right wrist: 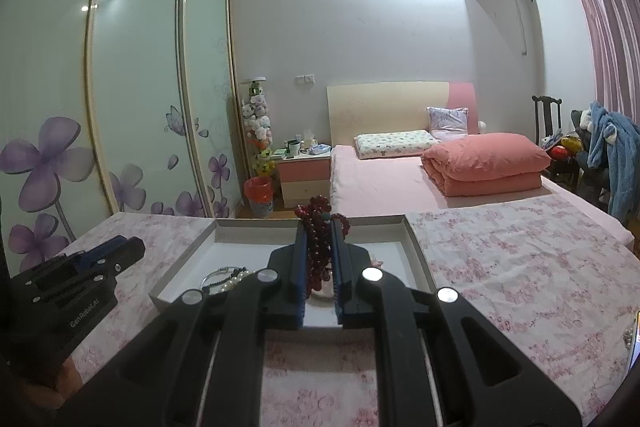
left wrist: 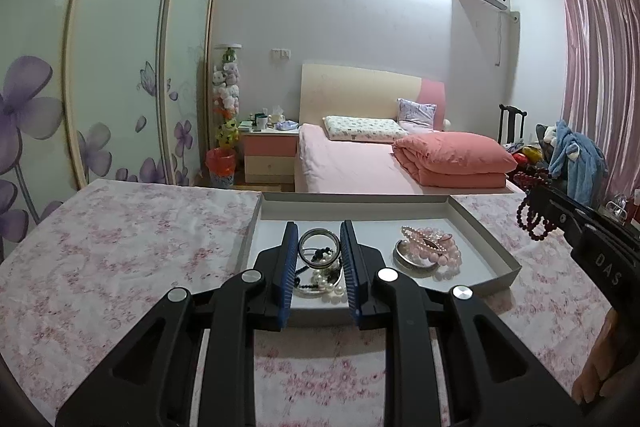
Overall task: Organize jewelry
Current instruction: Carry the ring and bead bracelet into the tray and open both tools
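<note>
Your right gripper point(right wrist: 320, 259), lettered "DAS", pinches a dark red bead strand point(right wrist: 318, 247) above the grey tray point(left wrist: 480, 223); the strand's lower loops are hidden between the pads. Your left gripper point(left wrist: 319, 259), lettered "GenRobot.AI", stands narrowly parted and empty over the tray's near-left silver bangle point(left wrist: 316, 241) and pearls point(left wrist: 332, 285). Pink bead bracelets point(left wrist: 432, 247) lie right, on the floral surface point(left wrist: 120, 247).

Inventory, approx:
- tray point(left wrist: 486, 227) x1
- grippers x2: left gripper point(left wrist: 320, 259), right gripper point(right wrist: 320, 259)
- dark red bead strand point(right wrist: 318, 247) x1
- pink bead bracelet point(left wrist: 436, 247) x1
- silver bangle point(left wrist: 408, 261) x1
- metal ring bangle point(left wrist: 318, 245) x1
- pearl strand point(left wrist: 326, 281) x1
</note>
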Motion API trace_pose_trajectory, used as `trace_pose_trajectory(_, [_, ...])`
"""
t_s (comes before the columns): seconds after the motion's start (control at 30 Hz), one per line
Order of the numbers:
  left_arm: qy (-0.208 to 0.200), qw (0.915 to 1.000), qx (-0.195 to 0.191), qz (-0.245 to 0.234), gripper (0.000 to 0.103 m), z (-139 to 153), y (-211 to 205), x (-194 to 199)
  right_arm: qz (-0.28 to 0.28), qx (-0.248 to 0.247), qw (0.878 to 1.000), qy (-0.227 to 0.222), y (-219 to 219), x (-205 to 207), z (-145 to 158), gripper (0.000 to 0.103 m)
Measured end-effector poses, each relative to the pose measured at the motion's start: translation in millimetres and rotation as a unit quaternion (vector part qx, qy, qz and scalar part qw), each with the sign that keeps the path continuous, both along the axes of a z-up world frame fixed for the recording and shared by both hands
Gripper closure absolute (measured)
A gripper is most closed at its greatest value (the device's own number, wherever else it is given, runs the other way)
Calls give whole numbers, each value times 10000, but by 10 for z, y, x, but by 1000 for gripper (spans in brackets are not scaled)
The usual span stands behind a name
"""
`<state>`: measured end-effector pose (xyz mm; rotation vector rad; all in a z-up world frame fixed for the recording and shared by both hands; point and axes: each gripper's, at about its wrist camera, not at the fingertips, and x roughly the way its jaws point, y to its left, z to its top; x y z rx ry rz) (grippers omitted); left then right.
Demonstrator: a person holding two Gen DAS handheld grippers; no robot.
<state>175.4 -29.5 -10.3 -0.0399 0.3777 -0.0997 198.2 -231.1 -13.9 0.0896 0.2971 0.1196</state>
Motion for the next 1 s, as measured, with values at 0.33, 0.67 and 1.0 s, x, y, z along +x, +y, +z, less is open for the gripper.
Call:
trace_pose_trajectory(0.33, [221, 9997, -14, -70, 80, -82, -95, 317, 12, 249, 9990, 373, -40, 528, -110, 92])
trace_pose_trajectory(0.67, [354, 9993, 25, -101, 80, -149, -158, 594, 62, 356, 9960, 819, -21, 929, -303, 92])
trace_pose_trajectory(1.0, [427, 9987, 11, -266, 76, -192, -217, 665, 100, 437, 9935, 1045, 1, 1058, -425, 76])
